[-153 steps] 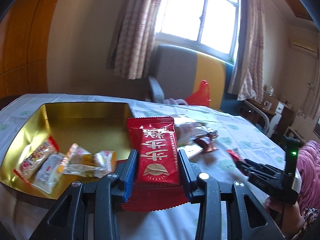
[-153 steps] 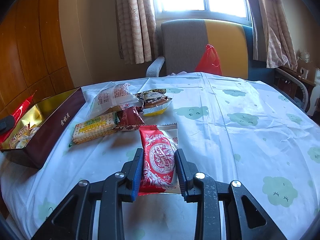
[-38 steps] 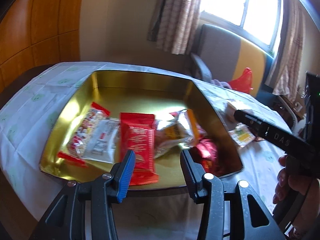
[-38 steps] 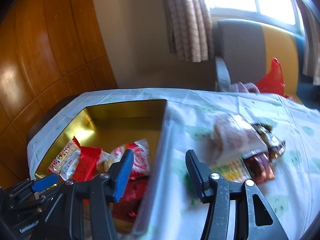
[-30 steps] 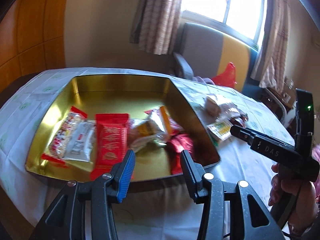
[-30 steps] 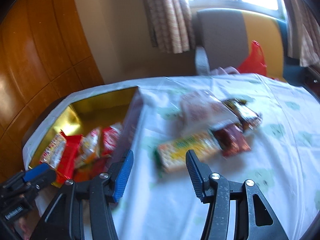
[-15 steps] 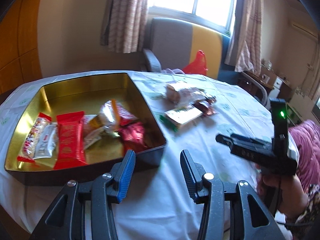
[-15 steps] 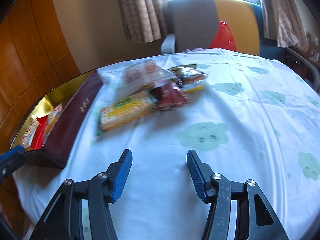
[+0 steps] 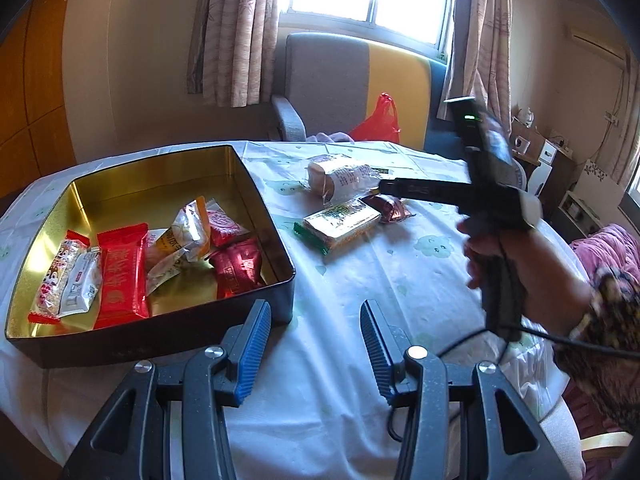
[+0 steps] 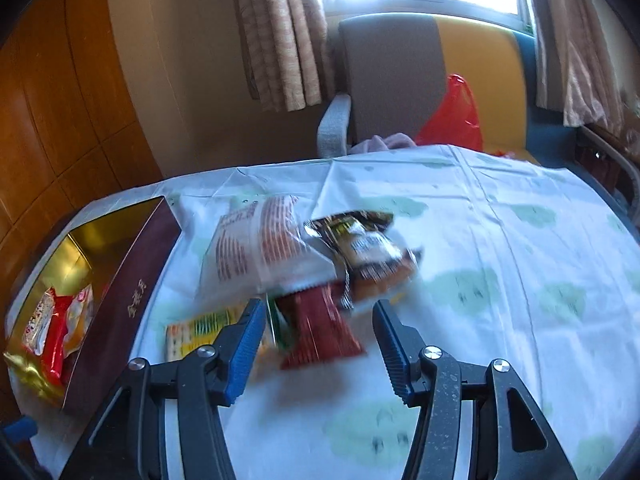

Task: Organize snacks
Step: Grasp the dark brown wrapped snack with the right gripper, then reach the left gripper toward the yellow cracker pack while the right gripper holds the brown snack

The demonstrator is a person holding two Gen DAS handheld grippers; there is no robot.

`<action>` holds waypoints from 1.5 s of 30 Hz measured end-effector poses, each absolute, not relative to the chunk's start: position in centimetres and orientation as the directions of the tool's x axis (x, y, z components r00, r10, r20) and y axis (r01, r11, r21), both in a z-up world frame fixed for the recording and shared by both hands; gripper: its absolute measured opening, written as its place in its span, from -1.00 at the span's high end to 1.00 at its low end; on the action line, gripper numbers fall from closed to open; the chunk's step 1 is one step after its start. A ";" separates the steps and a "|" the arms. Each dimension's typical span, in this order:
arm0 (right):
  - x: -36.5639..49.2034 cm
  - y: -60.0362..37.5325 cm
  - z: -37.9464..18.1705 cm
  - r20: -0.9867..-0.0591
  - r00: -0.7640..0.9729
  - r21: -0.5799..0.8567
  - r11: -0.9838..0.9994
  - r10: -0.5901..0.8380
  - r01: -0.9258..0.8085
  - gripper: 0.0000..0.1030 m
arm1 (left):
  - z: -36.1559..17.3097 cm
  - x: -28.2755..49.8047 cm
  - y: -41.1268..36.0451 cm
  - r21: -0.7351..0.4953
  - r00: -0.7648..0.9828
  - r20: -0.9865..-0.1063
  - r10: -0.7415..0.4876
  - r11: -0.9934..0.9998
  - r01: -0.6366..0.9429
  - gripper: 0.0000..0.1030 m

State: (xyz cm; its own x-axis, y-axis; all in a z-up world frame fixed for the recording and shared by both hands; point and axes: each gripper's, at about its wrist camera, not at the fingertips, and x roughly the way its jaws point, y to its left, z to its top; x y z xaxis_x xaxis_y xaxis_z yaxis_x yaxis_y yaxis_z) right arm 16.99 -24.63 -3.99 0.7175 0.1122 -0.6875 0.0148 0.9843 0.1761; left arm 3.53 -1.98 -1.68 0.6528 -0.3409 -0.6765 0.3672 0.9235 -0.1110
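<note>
1. A rectangular tin box (image 9: 276, 236), shiny gold inside and dark outside, sits at the table's (image 9: 400, 280) left, holding crinkly foil packets.
2. The loose snack pile (image 10: 304, 264) lies to its right on the cloud-printed cloth.
3. The left hand-held gripper (image 9: 316, 344) hovers released, empty, near the box's corner.
4. The right hand-held gripper (image 10: 320, 344), jaws just narrowing but touching nothing, tilts down over a dark red packet (image 10: 320, 328).

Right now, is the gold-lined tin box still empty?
No. In the left wrist view the gold-lined tin box already holds several wrapped snacks, among them a flat red packet.
</note>
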 end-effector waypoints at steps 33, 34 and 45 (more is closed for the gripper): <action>10.7 -31.3 -7.5 -0.719 0.692 0.219 0.966 0.065 0.137 0.37 | -3.1 17.5 -13.5 0.068 0.473 -0.856 -0.209 0.861 0.503 -0.15; 10.7 -31.3 -7.5 -0.717 0.694 0.221 0.966 0.066 0.137 0.37 | -3.5 18.1 -13.8 0.069 0.468 -0.858 -0.210 0.857 0.511 -0.16; 10.6 -31.8 -7.8 -0.700 0.709 0.255 0.957 0.083 0.140 0.38 | -6.3 21.1 -15.3 0.072 0.411 -0.897 -0.165 0.861 0.503 -0.30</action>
